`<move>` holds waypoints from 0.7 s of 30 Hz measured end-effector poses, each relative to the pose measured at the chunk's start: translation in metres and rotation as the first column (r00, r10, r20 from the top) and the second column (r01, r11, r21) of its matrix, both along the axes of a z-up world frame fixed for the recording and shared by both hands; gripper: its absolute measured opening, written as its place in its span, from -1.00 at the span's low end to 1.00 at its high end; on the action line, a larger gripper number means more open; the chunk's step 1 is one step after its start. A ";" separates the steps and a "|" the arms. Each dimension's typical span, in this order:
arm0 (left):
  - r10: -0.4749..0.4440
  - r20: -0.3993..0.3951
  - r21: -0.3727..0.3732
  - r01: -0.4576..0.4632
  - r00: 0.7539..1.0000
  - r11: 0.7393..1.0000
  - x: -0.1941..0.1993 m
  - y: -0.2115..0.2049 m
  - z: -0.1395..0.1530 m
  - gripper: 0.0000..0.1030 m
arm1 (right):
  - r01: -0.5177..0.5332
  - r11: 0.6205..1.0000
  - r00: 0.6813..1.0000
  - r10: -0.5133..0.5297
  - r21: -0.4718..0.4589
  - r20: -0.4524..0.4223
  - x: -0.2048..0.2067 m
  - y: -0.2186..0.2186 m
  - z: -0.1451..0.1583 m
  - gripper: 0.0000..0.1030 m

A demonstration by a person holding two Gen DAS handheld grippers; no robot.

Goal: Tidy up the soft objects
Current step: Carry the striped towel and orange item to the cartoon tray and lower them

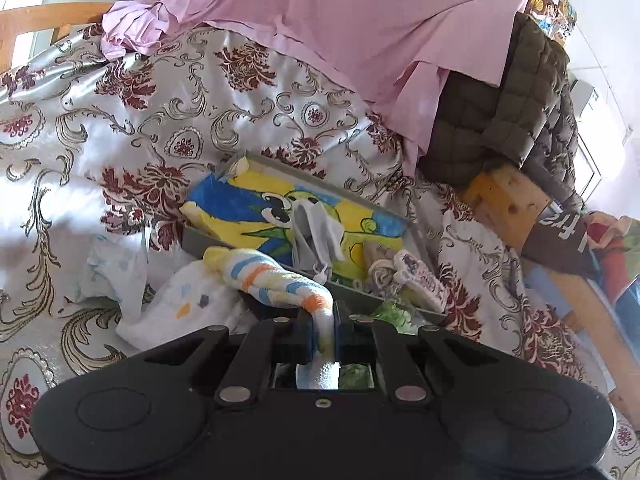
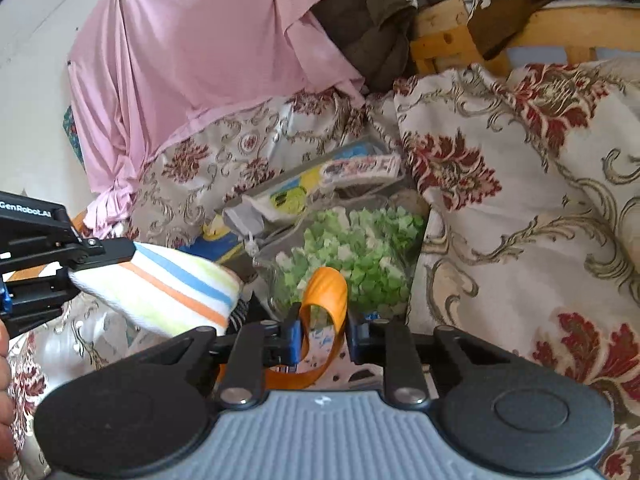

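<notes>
My left gripper is shut on a striped sock, white with blue, orange and yellow bands, held just above the near edge of a grey tray. The sock and left gripper also show at the left of the right wrist view. In the tray lie a yellow and blue cartoon cloth, a grey and white sock and a patterned sock. My right gripper has its jaws a little apart around a looped orange band; the grip is unclear.
A floral bedspread covers the bed. A white patterned cloth lies left of the tray. A bag of green pieces sits at the tray's near end. Pink fabric and a brown quilted jacket hang behind.
</notes>
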State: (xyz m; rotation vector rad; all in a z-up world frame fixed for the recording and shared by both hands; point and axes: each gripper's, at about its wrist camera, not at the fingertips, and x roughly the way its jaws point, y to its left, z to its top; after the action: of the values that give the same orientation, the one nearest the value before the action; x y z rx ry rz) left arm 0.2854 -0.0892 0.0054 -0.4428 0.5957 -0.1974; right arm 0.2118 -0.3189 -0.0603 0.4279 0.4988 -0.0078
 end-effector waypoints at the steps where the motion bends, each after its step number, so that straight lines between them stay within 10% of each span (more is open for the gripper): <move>1: -0.001 0.004 -0.006 0.001 1.000 1.000 -0.001 0.001 0.004 -0.82 | 0.008 1.000 1.000 -0.008 -0.002 0.011 -0.002 -0.001 0.002 -0.56; 21: -0.021 0.160 0.014 0.019 0.987 1.000 0.030 0.000 0.071 -0.82 | -0.023 1.000 0.969 0.027 -0.021 0.244 0.054 -0.008 0.053 -0.56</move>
State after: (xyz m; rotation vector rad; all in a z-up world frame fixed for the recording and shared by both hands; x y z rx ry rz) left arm 0.3154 -0.0891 0.0766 -0.4045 0.4432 -0.2456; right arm 0.2657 -0.3270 -0.0072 0.3988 0.2607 0.0640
